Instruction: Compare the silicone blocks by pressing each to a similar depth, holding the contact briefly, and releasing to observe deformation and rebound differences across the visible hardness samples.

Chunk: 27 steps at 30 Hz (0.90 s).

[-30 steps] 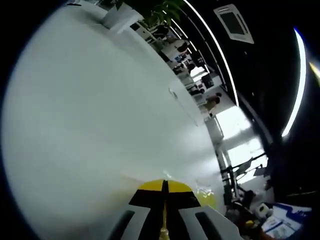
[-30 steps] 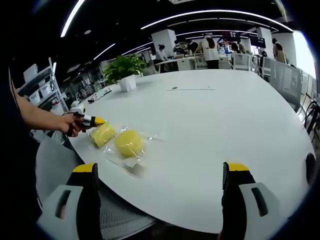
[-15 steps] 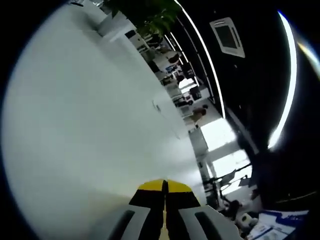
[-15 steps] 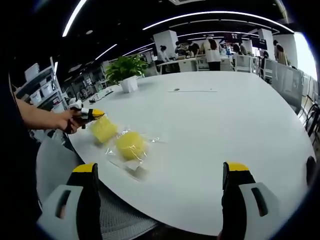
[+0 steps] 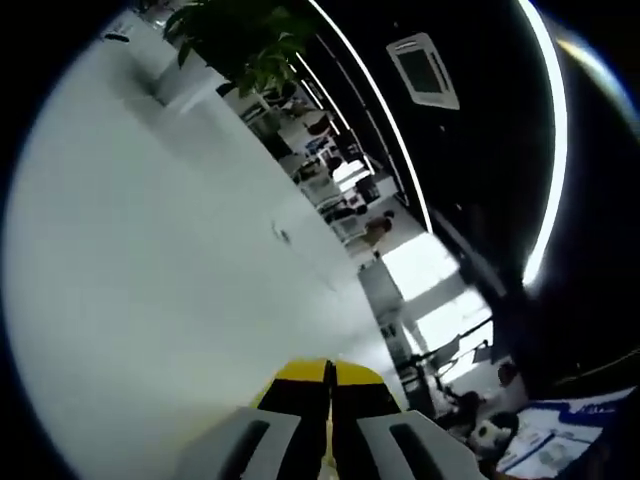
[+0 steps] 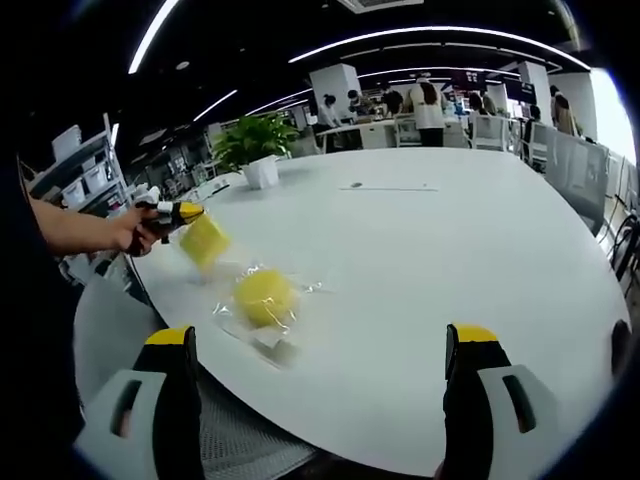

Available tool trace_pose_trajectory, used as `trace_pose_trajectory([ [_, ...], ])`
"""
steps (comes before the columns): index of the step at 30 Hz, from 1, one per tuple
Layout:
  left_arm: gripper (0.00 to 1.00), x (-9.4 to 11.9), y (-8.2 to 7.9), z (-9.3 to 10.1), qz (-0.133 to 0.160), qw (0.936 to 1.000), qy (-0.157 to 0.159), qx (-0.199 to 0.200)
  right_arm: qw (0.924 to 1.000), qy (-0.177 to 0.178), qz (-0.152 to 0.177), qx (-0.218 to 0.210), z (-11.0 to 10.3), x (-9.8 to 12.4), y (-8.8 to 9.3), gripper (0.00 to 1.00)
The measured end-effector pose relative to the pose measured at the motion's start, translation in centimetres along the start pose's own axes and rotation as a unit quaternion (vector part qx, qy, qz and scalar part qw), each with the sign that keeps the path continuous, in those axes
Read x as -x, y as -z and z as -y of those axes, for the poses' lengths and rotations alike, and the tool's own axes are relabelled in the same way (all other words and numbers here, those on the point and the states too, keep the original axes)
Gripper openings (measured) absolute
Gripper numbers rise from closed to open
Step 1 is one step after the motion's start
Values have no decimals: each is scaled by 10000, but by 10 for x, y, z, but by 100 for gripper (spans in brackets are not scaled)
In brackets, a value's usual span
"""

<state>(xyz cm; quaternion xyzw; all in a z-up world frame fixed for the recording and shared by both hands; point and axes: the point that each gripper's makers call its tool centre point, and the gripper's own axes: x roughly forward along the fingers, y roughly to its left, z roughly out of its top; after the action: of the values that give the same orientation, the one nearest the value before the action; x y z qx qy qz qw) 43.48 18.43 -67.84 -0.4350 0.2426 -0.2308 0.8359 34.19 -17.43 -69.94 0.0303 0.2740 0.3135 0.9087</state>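
Observation:
A round yellow silicone block [image 6: 264,297] lies in a clear bag near the front edge of the white table [image 6: 450,240]. A squarer yellow block [image 6: 205,240] hangs blurred just above the table, to the left of the round one. My left gripper [image 6: 186,211], held by a person's hand, pinches that block at its upper edge. In the left gripper view my left gripper [image 5: 330,375] has its yellow-tipped jaws pressed together, and the block is hidden below them. My right gripper [image 6: 320,345] stands open, wide apart and back from the table edge, with nothing between its jaws.
A potted plant [image 6: 250,145] stands at the far left of the table and also appears in the left gripper view as the plant [image 5: 235,40]. A thin flat item [image 6: 385,187] lies mid-table. A grey mesh chair [image 6: 230,440] sits below the near edge. People stand at distant desks.
The left gripper has lifted the squarer yellow block off the table, up and away from the round one. The left gripper view has tilted. The right gripper has stayed still.

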Motion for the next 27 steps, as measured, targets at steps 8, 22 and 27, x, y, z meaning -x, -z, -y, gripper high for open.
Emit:
trace_pose_trajectory([
  [8,0,4,-23,28,8,9989,165,-435,10000,-35,46,36,-1,-1,-4,97],
  [22,0,17,-67,102,23,9868,641,-1485,9995,-90,180,225,-3,-1,-28,97],
  [27,0,23,-80,120,82,9842,707,-1619,9992,-111,272,267,-2,0,-40,97],
])
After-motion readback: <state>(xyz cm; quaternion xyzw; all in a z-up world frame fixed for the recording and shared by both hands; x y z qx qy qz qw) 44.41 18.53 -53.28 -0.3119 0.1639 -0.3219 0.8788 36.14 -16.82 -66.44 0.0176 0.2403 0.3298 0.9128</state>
